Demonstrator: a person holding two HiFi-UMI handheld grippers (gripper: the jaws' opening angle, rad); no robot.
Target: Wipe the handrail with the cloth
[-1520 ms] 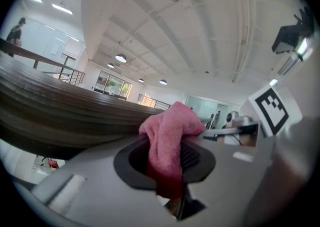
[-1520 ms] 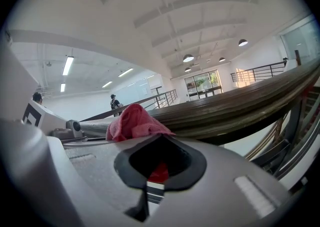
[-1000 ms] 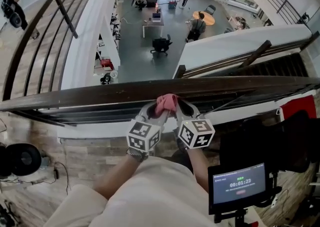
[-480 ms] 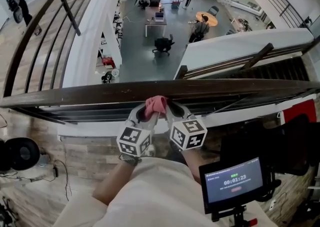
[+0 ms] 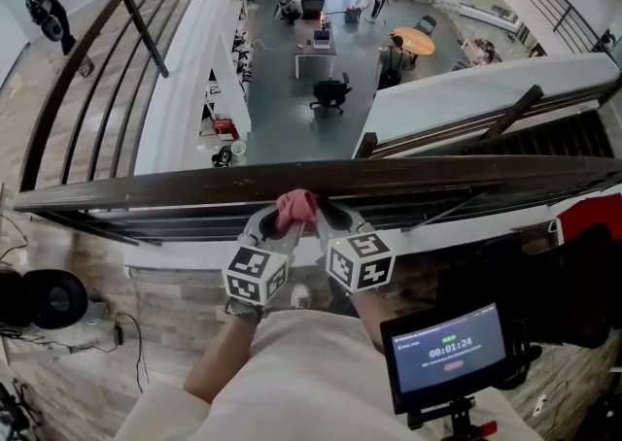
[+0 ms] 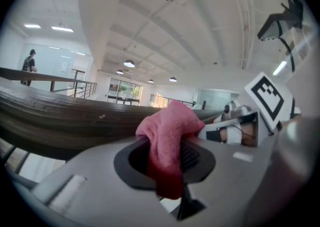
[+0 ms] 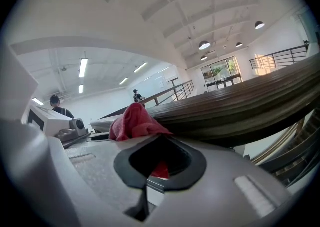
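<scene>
A dark wooden handrail (image 5: 466, 174) runs across the head view. A bunched pink cloth (image 5: 295, 207) lies against its near side. My left gripper (image 5: 280, 223) is shut on the cloth (image 6: 167, 131), which passes between its jaws and hangs below them, with the handrail (image 6: 60, 116) just beyond. My right gripper (image 5: 327, 220) sits close beside the left one, tips together at the cloth. In the right gripper view the cloth (image 7: 134, 122) bulges at the upper left of the jaws, a red fold shows inside my right gripper (image 7: 159, 165), and the handrail (image 7: 240, 108) crosses behind.
Beyond the rail is a deep drop to an office floor with desks and chairs (image 5: 330, 94). A monitor on a stand (image 5: 445, 356) is at my lower right, a round black object (image 5: 44, 298) at lower left. A person (image 5: 49, 7) walks on the far-left walkway.
Both grippers and the cloth have slid a little to the left along the handrail, staying together. The cloth remains held.
</scene>
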